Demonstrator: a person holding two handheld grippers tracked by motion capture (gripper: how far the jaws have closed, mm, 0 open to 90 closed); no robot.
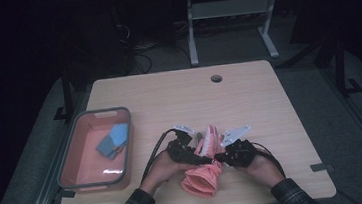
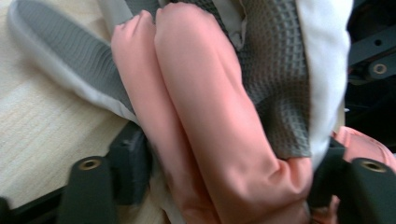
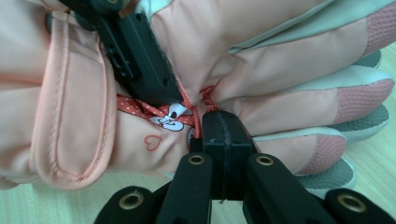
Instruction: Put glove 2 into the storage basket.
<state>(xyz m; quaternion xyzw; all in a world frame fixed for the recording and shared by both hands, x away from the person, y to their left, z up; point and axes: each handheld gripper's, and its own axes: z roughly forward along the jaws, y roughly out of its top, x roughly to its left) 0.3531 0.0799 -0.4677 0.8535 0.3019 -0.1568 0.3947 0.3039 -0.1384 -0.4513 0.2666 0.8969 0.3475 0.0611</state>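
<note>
A pair of salmon-pink gloves (image 1: pixel 207 172) with grey grip palms lies near the table's front edge, between a person's two hands. In the left gripper view the pink glove fabric (image 2: pixel 205 121) fills the gap between the jaws, and my left gripper (image 2: pixel 229 172) has both pads pressed against it. My right gripper (image 3: pixel 222 128) is shut, its pads together on a pinch of puckered fabric beside a red dotted ribbon (image 3: pixel 154 112) on the glove (image 3: pixel 280 60). One black finger (image 3: pixel 140 60) of the left gripper lies across the same glove just beyond.
A pink bin with a grey rim (image 1: pixel 74 157) stands at the table's left and holds a folded blue item (image 1: pixel 113 140). A round cable hole (image 1: pixel 216 78) sits near the table's far edge. A metal frame (image 1: pixel 230 12) stands on the floor behind.
</note>
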